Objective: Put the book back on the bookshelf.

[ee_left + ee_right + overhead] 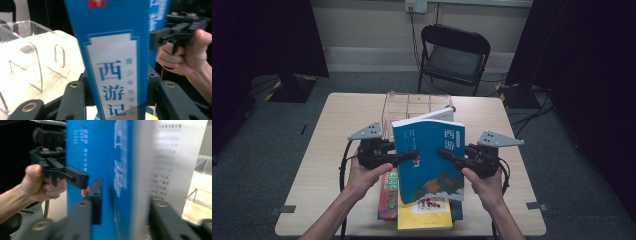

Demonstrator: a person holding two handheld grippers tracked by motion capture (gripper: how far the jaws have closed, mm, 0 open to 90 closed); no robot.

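We take the wooden table (337, 150) as our landmark. On its far half we see a clear plastic divided box (409, 107). At its near edge lie a yellow book (424, 217) and, just beside it, a red book (387, 200). Beyond the table's far edge stands a black folding chair (454, 55).

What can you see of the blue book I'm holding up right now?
The blue book is a paperback with a glossy cover bearing large Chinese characters and a landscape picture at its lower edge. It is lifted off the table, tilted, above a yellow book. The left gripper clamps its spine edge and the right gripper its page edge, where white printed pages show. A clear divided box stands behind it.
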